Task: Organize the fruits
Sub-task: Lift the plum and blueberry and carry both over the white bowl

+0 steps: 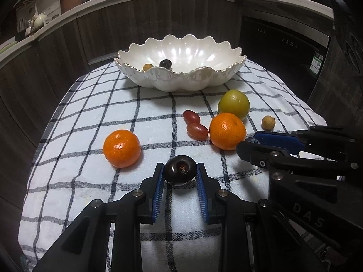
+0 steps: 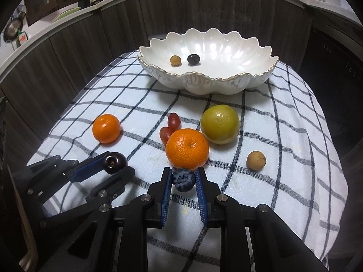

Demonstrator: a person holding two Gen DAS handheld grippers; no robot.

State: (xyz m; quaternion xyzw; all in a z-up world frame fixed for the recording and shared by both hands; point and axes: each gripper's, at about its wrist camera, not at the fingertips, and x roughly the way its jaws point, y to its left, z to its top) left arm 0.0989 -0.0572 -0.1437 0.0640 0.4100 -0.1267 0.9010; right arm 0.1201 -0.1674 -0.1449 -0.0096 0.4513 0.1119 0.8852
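Left wrist view: our left claw (image 1: pixel 180 173) grips a cherry (image 1: pixel 180 170) low over the bench (image 1: pixel 79 181). Our right claw (image 2: pixel 183 179) grips a blueberry (image 2: pixel 183 179). We are picking up; next we lift both into the bowl (image 1: pixel 181 80).

Two tangerines on the checked cloth (image 2: pixel 283 122): one at the left (image 2: pixel 106 128), one in the middle (image 2: pixel 187 148). One yellow-green citrus fruit (image 2: pixel 219 124). Two red grape tomatoes (image 2: pixel 174 119) (image 2: pixel 165 133), touching. Two longans: one on the cloth (image 2: pixel 256 160), one in the bowl (image 2: pixel 175 60). Two dark cherries: one in the bowl (image 2: pixel 193 59), one (image 1: pixel 180 170) in tongs. One blueberry (image 2: pixel 183 179). One scalloped white bowl (image 2: pixel 226 80).
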